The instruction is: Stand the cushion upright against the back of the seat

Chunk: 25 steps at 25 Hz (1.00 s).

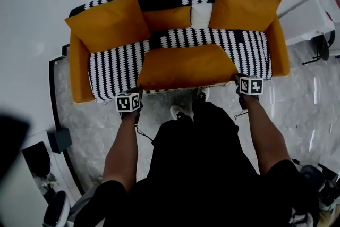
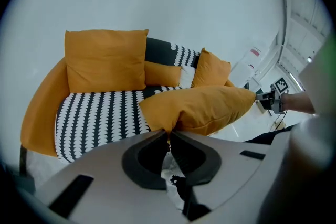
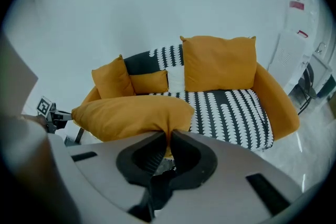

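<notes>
One cushion (image 1: 186,66), one illegible red label (image 3: 296,4)

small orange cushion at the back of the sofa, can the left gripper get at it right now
Probably not: the left gripper is shut on a corner of the large cushion, which hangs between it and the small cushion.

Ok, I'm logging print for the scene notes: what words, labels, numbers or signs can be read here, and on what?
No text here reads clearly.
Red label on the white unit: too small and blurred to read.
Square markers on the left gripper and right gripper: black-and-white patterns, no letters or numbers.
</notes>
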Available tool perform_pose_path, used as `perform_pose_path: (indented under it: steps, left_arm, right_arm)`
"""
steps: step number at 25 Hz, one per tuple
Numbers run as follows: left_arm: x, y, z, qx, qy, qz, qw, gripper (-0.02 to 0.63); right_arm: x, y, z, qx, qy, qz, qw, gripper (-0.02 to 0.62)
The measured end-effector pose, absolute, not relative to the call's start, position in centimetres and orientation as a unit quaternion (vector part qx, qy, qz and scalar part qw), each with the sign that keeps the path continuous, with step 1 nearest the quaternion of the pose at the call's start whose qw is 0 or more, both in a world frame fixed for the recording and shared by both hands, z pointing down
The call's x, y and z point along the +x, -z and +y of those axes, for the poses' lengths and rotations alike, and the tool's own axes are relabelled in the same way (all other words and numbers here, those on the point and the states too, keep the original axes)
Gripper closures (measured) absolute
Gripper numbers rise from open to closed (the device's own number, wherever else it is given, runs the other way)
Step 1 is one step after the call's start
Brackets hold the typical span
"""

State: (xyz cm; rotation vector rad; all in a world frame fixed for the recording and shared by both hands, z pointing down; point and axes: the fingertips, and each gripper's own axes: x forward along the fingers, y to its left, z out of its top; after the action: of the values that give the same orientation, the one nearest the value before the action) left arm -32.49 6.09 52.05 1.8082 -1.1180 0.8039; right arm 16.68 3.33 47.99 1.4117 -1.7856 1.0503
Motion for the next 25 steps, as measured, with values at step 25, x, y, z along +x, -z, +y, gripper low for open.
perform_pose_path:
  steps: [25]
  left_arm:
    - [-30.9, -41.5, -18.2, 0.715, -0.197, -0.544, 0.392, 0.577]
  right_arm:
    - [17.4, -38.6, -23.1, 0.541, -0.376, -0.738, 0.149, 0.543]
